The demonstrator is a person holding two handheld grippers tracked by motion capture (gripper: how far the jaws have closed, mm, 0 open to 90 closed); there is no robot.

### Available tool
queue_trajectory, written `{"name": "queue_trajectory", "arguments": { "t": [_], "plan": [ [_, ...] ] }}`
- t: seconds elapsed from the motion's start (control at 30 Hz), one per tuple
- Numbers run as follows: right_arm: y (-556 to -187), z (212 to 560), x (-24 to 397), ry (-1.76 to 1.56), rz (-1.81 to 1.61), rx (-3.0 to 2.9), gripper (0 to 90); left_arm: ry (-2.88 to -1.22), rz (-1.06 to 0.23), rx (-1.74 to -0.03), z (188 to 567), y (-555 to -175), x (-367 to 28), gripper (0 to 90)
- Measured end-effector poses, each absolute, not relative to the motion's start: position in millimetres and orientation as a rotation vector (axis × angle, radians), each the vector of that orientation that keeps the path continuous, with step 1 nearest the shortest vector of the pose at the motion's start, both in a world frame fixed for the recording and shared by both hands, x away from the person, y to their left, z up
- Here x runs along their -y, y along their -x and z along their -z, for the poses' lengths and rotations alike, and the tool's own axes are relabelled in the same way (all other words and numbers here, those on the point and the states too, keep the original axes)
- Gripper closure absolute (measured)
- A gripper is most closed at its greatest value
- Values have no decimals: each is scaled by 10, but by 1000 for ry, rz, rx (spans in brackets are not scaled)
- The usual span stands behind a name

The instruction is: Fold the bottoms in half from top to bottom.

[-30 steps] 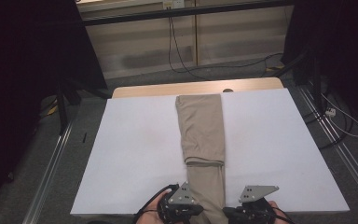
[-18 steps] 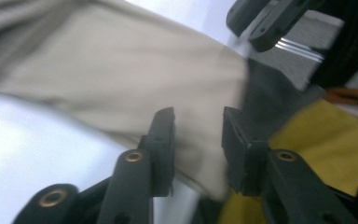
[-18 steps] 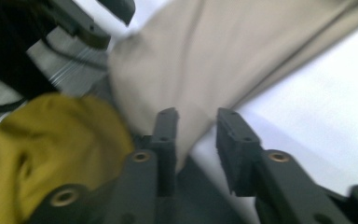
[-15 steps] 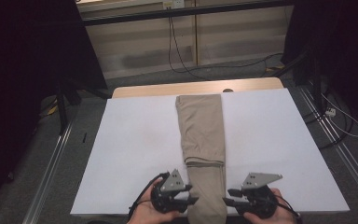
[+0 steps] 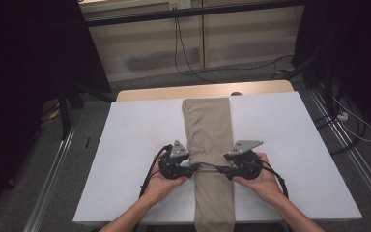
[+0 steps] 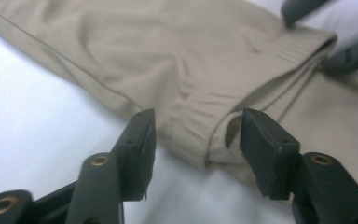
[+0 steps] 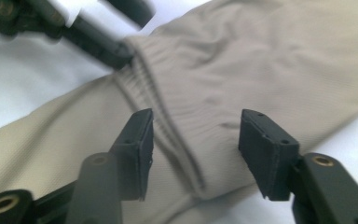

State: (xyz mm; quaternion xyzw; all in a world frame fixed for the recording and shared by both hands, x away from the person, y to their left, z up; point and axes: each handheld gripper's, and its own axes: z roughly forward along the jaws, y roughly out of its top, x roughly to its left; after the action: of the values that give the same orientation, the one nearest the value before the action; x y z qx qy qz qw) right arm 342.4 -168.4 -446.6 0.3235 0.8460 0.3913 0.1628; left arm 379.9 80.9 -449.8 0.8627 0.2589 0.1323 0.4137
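Note:
Beige trousers (image 5: 206, 130), folded into a long strip, lie down the middle of the white table cover (image 5: 135, 140), the near end hanging over the front edge. A ribbed hem (image 6: 191, 135) of an upper layer crosses the strip. My left gripper (image 5: 193, 167) is at the strip's left edge and my right gripper (image 5: 223, 169) at its right edge, jaws facing each other. Both have just been opening. In the left gripper view the left gripper (image 6: 196, 135) has the hem's corner between its pads, unpressed. In the right gripper view the right gripper (image 7: 196, 135) stands likewise over the ribbed hem (image 7: 168, 102).
The white cover leaves a wooden strip (image 5: 203, 91) of table bare at the far edge. Metal rails (image 5: 53, 164) run along both sides on the floor, and cables (image 5: 352, 125) lie at the right. Dark curtains stand at both far corners.
Both hands have moved away from the front edge, up the strip to the ribbed hem. Both grippers' jaws, shut a second ago, now stand apart.

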Motion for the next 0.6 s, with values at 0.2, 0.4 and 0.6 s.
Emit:
{"name": "queue_trajectory", "arguments": {
  "t": [0.2,0.4,0.6],
  "plan": [
    [-3415,4609,1713,-899,-1045,-2407,577,-2174,-327,-626,4564,-3877,-759,609],
    [-3430,4606,1745,-893,-1063,-2401,716,-2157,-319,-609,4601,-3910,-790,586],
    [-3441,4553,1768,-947,-1105,-2397,805,-2138,-258,-625,4564,-3875,-763,840]
  ]
}}
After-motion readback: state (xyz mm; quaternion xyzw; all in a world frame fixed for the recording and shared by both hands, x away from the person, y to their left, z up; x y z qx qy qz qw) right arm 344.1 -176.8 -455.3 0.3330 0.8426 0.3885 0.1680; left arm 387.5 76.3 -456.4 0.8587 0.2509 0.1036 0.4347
